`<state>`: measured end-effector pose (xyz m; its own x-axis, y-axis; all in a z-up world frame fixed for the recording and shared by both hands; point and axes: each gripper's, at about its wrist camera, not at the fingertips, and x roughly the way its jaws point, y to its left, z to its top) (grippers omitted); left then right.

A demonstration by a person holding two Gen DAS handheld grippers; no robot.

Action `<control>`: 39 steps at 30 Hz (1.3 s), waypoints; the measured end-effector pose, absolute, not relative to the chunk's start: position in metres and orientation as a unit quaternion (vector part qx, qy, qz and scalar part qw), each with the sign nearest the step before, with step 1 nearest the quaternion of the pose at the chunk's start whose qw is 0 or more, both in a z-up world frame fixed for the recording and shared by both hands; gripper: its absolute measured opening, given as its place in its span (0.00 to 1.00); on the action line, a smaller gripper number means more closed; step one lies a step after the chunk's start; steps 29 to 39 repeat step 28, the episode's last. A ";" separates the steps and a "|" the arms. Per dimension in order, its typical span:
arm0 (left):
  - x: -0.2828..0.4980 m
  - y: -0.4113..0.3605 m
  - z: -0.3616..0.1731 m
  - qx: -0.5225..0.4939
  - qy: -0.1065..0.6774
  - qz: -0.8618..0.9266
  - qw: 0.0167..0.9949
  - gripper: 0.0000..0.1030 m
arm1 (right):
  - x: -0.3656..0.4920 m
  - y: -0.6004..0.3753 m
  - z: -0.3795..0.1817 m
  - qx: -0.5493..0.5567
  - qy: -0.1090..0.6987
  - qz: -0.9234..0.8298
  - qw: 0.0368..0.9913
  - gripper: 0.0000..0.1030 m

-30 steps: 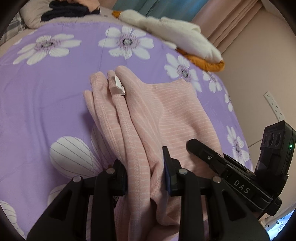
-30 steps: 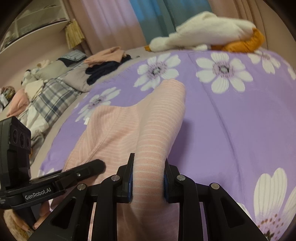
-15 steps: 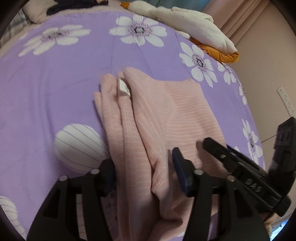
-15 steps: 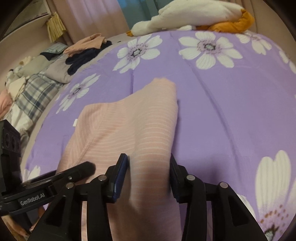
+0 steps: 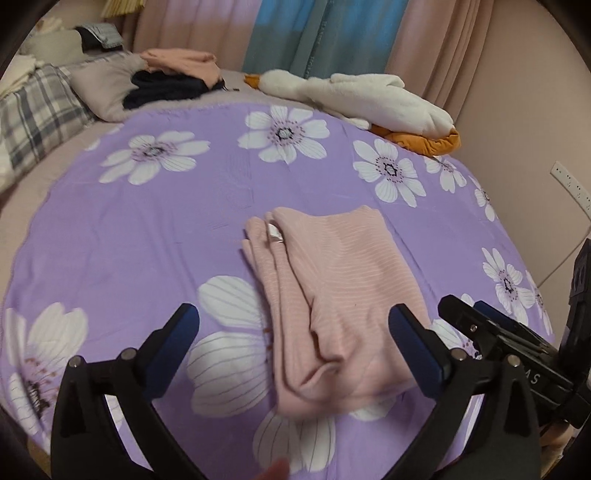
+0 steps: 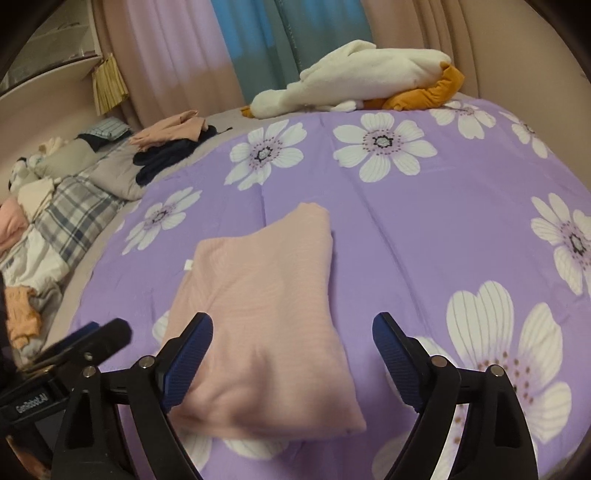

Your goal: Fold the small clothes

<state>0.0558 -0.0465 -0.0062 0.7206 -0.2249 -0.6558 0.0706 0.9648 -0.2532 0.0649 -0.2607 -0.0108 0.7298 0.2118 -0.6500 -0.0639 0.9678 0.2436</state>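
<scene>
Left tool (image 5: pixel 293 334) jaws spreading wide, nothing pinched; the near end of the folded pink striped knit garment (image 5: pixel 332 295) lies on the bed between its fingers, untouched. Right tool (image 6: pixel 291 345) jaws also spreading, clear of the cloth, same garment (image 6: pixel 266 317) below and between them. Garment lies flat on the purple bedspread with white flowers (image 5: pixel 129 229), mid-bed, small white label (image 5: pixel 275 233) at its far left corner. Far right: white and orange plush toy (image 5: pixel 369 99). Far left: pile of pink and dark clothes (image 5: pixel 173 77), plaid bedding (image 5: pixel 33 122). Curtains (image 5: pixel 332 33) behind.
</scene>
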 end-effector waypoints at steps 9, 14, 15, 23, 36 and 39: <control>0.031 -0.040 0.000 -0.107 0.368 -0.073 0.921 0.99 | 0.044 -0.257 0.001 0.092 0.342 0.064 0.933 0.85; 0.021 -0.040 0.003 -0.111 0.371 -0.079 0.919 0.99 | 0.038 -0.255 0.004 0.088 0.335 0.057 0.936 0.85; 0.020 -0.040 0.003 -0.112 0.371 -0.079 0.918 0.99 | 0.035 -0.254 0.004 0.088 0.334 0.058 0.937 0.85; 0.012 -0.040 0.005 -0.119 0.369 -0.083 0.918 0.99 | 0.031 -0.249 0.004 0.078 0.334 0.053 0.938 0.85; 0.008 -0.039 0.007 -0.122 0.364 -0.087 0.919 0.99 | 0.027 -0.246 0.005 0.074 0.334 0.054 0.938 0.85; 0.008 -0.039 0.007 -0.122 0.364 -0.087 0.919 0.99 | 0.027 -0.246 0.005 0.074 0.334 0.054 0.938 0.85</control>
